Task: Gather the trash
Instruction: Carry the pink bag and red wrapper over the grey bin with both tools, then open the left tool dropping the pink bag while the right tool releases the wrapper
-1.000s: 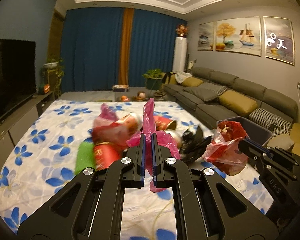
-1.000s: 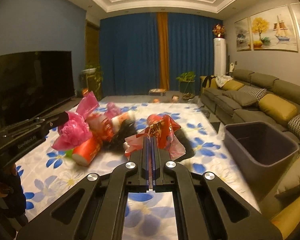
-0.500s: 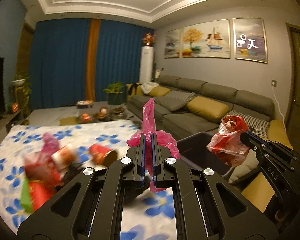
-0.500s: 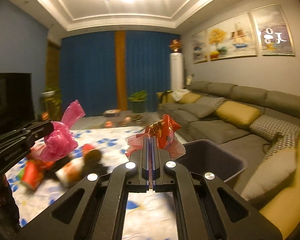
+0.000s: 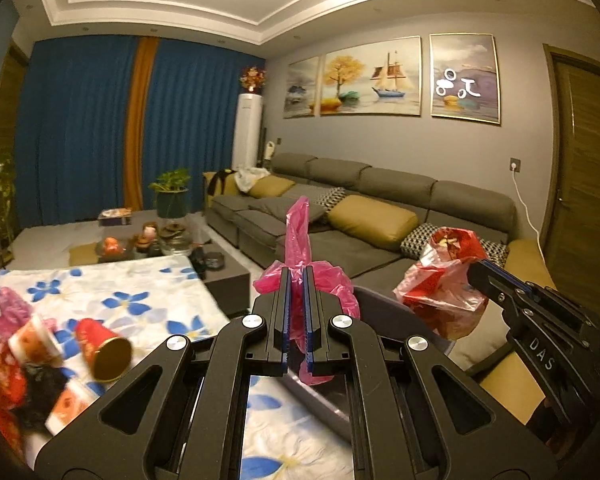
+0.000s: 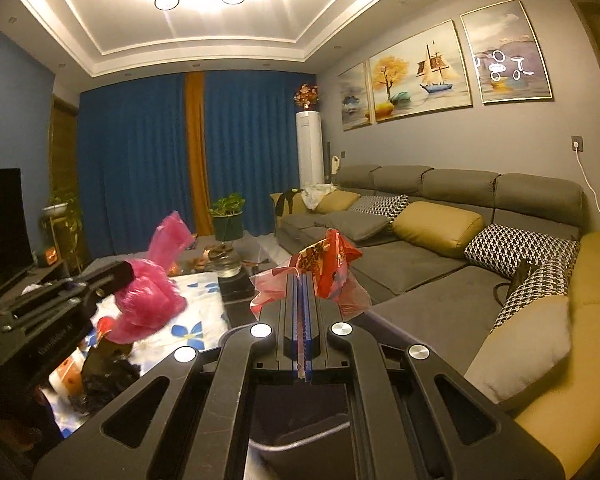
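My left gripper is shut on a crumpled pink plastic bag, whose tail sticks up above the fingers. To its right, my right gripper is shut on a red-and-clear plastic bag. The dark grey bin shows just beyond and below both bags. In the right wrist view the right gripper pinches the red bag, with the left gripper and pink bag off to the left. More trash, including a red cup, lies on the flowered table.
A long grey sofa with yellow and patterned cushions fills the right side behind the bin. A low dark coffee table with a potted plant stands past the flowered table. A television is at far left.
Both grippers have swung to the right, away from the trash pile on the table and toward the bin and sofa. Each has kept its bag.
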Motion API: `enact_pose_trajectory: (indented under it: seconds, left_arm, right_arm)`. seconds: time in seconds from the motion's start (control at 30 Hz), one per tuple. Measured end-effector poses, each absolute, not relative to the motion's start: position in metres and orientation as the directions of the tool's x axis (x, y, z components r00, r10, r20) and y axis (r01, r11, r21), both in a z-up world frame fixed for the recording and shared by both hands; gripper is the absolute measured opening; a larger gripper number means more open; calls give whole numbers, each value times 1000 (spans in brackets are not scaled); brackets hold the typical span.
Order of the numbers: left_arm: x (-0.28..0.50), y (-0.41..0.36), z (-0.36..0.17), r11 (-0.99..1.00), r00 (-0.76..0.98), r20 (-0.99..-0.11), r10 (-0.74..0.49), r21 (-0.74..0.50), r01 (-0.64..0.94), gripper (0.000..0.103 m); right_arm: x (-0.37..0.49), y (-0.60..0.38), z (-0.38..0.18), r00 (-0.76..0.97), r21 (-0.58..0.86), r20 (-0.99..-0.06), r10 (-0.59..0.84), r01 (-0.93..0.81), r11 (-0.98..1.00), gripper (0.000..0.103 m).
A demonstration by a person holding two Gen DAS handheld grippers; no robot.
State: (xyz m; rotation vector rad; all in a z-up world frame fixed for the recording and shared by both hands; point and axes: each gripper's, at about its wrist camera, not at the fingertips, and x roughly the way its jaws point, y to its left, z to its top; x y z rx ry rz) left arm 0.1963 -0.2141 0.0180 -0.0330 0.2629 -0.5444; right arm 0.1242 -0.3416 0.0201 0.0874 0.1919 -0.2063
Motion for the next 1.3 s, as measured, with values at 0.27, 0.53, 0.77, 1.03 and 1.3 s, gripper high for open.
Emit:
enact_pose_trajectory:
  seconds: [0.27, 0.53, 0.77, 1.03, 1.3]
  left_arm:
    - [219, -241, 5, 832, 796, -249, -552, -108, 543, 5]
    - [237, -256, -4, 816, 771, -274, -574, -125, 564, 5]
    - [250, -263, -10, 808, 753, -302, -585, -135, 573, 5]
    - [264, -269, -12, 795, 730, -325, -602, -152, 588, 6]
    - [271, -252, -18, 811, 746, -318, -585, -201, 550, 65]
  right_arm:
    - [140, -359, 12, 957, 86, -206, -204, 226, 970, 3]
    - [148, -357, 10, 953, 99, -221, -209, 235, 967, 3]
    - [157, -358, 11, 952, 112, -225, -207, 237, 965, 3]
    - [162, -363, 6, 951, 128, -233, -204, 238, 963, 3]
    - [163, -362, 6, 950, 137, -238, -203, 239, 961, 4]
